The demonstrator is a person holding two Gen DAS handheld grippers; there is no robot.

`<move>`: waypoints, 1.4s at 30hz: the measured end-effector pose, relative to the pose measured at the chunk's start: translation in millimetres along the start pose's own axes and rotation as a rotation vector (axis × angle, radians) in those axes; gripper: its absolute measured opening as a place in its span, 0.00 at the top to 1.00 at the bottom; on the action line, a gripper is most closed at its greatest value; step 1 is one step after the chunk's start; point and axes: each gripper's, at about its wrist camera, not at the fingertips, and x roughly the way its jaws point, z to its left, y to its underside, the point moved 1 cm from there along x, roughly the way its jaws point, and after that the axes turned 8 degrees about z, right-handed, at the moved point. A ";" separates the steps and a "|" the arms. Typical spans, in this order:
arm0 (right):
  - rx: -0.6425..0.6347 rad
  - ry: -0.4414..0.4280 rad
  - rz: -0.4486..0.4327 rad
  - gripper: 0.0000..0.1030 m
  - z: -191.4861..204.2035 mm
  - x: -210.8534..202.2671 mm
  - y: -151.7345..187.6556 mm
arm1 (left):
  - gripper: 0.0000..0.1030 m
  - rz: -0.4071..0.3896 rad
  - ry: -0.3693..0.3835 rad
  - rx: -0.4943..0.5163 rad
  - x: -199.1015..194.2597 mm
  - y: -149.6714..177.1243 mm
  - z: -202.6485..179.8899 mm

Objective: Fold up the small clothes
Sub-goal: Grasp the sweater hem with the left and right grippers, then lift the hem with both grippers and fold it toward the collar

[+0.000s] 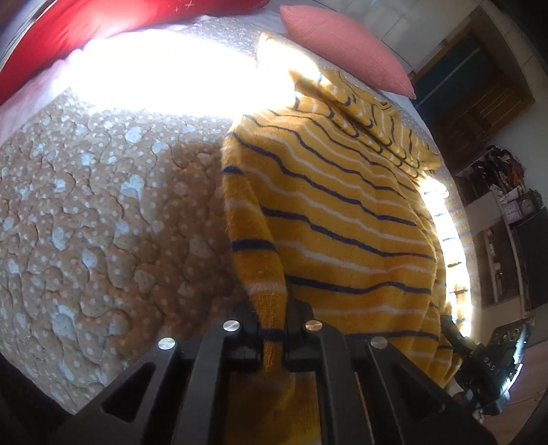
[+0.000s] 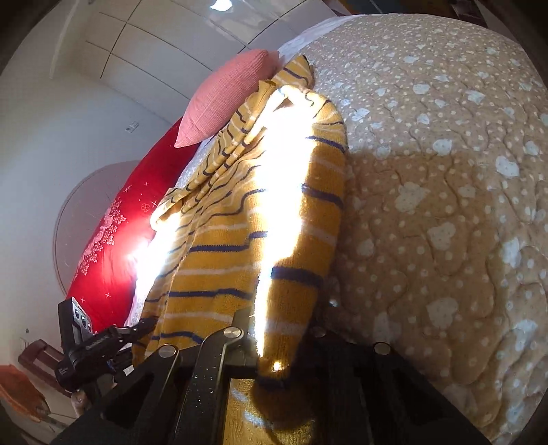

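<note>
A yellow sweater [image 1: 335,219] with navy and white stripes lies spread on the bed, its far end bunched near a pink pillow. My left gripper [image 1: 274,328] is shut on the sweater's near left edge, the fabric pinched between the black jaws. My right gripper [image 2: 277,345] is shut on the sweater's [image 2: 239,239] near right edge. Each gripper shows in the other's view, the right gripper low at the right [image 1: 479,359] and the left gripper low at the left [image 2: 92,349]. A strip of bright sunlight washes out part of the sweater.
The bed is covered by a beige quilt [image 1: 85,222] with white spots. A pink pillow [image 1: 346,48] and a red pillow [image 1: 68,30] lie at the head. Shelves with a clock [image 1: 513,212] stand beside the bed. White wardrobe doors [image 2: 120,44] stand behind.
</note>
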 end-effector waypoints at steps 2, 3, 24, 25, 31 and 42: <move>0.008 -0.019 0.000 0.92 -3.4 -5.0 2.2 | 0.93 -0.011 0.006 -0.002 -6.7 4.3 6.8; 0.011 -0.030 0.000 0.92 -4.7 -7.0 3.9 | 0.93 -0.017 0.004 0.002 -10.5 7.8 7.7; -0.069 -0.039 0.108 0.87 -14.3 -64.9 104.5 | 0.92 -0.009 0.059 0.036 -59.2 70.6 48.0; -0.086 -0.028 0.105 0.82 -10.5 -65.6 105.6 | 0.92 -0.012 0.058 0.036 -59.6 69.8 46.8; -0.136 0.000 0.157 0.75 -0.1 -48.9 110.3 | 0.92 -0.002 0.024 0.017 -48.8 65.9 46.9; -0.179 -0.086 0.085 0.89 40.0 -73.5 60.1 | 0.92 -0.022 0.139 -0.021 -70.1 28.9 40.6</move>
